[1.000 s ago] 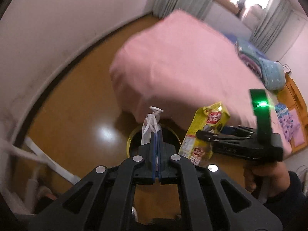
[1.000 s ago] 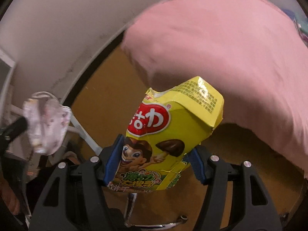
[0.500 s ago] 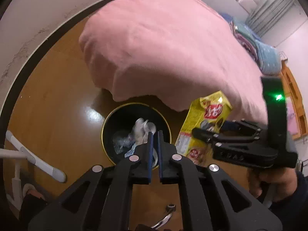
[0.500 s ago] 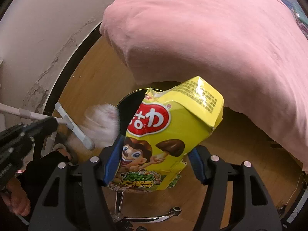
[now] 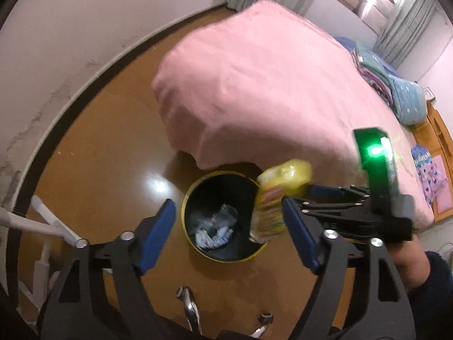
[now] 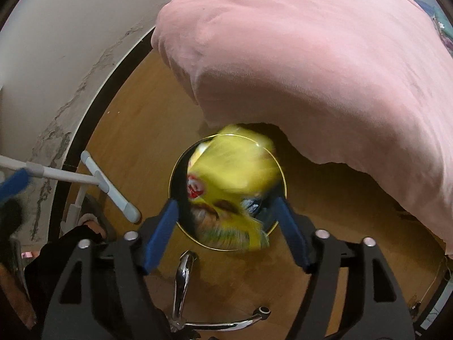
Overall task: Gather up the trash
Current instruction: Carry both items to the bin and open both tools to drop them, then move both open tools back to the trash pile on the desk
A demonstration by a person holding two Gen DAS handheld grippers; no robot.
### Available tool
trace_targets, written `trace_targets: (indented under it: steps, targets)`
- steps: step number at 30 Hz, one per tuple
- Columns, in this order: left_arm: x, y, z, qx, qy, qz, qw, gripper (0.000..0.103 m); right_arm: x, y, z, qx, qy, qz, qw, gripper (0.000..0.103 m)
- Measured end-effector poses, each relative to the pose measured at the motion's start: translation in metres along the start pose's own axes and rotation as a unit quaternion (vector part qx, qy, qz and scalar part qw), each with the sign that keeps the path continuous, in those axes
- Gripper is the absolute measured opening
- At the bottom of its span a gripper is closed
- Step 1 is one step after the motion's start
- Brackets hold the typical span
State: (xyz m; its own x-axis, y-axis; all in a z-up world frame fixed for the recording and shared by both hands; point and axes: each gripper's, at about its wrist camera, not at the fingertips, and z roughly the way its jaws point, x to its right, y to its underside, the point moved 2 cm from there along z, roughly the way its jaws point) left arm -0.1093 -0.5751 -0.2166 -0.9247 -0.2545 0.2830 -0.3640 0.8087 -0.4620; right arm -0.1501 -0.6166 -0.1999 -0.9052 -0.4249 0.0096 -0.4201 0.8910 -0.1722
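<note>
Left wrist: my left gripper has just opened, empty, over the bin. The yellow bag stands upright over the bin's right rim.

Right wrist: my right gripper has just widened, pads clear of the blurred bag, which tilts over the bin; bed beside, bare floor left.
</note>
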Motion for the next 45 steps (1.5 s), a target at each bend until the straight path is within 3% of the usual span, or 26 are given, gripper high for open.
trace_targets:
  steps: [5, 10, 15, 18, 21, 23, 24, 27, 29, 31, 34, 37, 43, 45]
  targets:
    - [-0.002, -0.005, -0.066, 0.058, -0.029, 0.01, 0.9978, 0.09, -0.02, -0.007, -0.022, 0.022, 0.0, -0.013, 1.0, 0.073]
    - [-0.017, 0.001, -0.142, 0.101, -0.07, 0.002, 0.9924, 0.092, -0.07, -0.013, -0.084, 0.082, -0.013, -0.063, 0.995, 0.077]
    - [-0.06, 0.019, -0.218, 0.136, -0.104, -0.053, 0.9839, 0.093, -0.164, -0.007, -0.161, 0.164, -0.059, -0.16, 0.972, 0.084]
    - [-0.1, 0.044, -0.271, 0.16, -0.155, -0.096, 0.9701, 0.093, -0.23, 0.005, -0.186, 0.182, -0.104, -0.225, 0.952, 0.085]
    - [-0.146, 0.082, -0.327, 0.18, -0.221, -0.141, 0.9482, 0.093, -0.307, 0.023, -0.198, 0.172, -0.167, -0.285, 0.928, 0.085]
    - [-0.183, 0.118, -0.369, 0.187, -0.277, -0.186, 0.924, 0.093, -0.366, 0.04, -0.199, 0.15, -0.205, -0.327, 0.91, 0.085]
    - [-0.196, 0.131, -0.382, 0.19, -0.29, -0.203, 0.9158, 0.093, -0.392, 0.049, -0.2, 0.142, -0.22, -0.346, 0.901, 0.085]
    - [-0.242, 0.187, -0.432, 0.202, -0.333, -0.273, 0.8799, 0.093, -0.466, 0.082, -0.201, 0.117, -0.261, -0.403, 0.869, 0.085]
    - [-0.27, 0.229, -0.462, 0.206, -0.362, -0.321, 0.8505, 0.093, -0.512, 0.102, -0.2, 0.095, -0.286, -0.432, 0.85, 0.085]
    - [-0.288, 0.261, -0.479, 0.206, -0.378, -0.352, 0.8312, 0.093, -0.554, 0.125, -0.199, 0.072, -0.301, -0.457, 0.834, 0.085]
    - [-0.311, 0.299, -0.495, 0.199, -0.395, -0.372, 0.816, 0.093, -0.608, 0.154, -0.19, 0.041, -0.312, -0.484, 0.816, 0.081]
    - [-0.323, 0.319, -0.498, 0.189, -0.401, -0.383, 0.8102, 0.093, -0.651, 0.178, -0.177, 0.007, -0.323, -0.497, 0.805, 0.078]
    - [-0.346, 0.332, -0.49, 0.179, -0.386, -0.385, 0.8191, 0.093, -0.675, 0.195, -0.155, -0.023, -0.309, -0.502, 0.807, 0.056]
    - [-0.353, 0.328, -0.486, 0.18, -0.383, -0.381, 0.8223, 0.093, -0.677, 0.198, -0.15, -0.033, -0.309, -0.501, 0.808, 0.018]
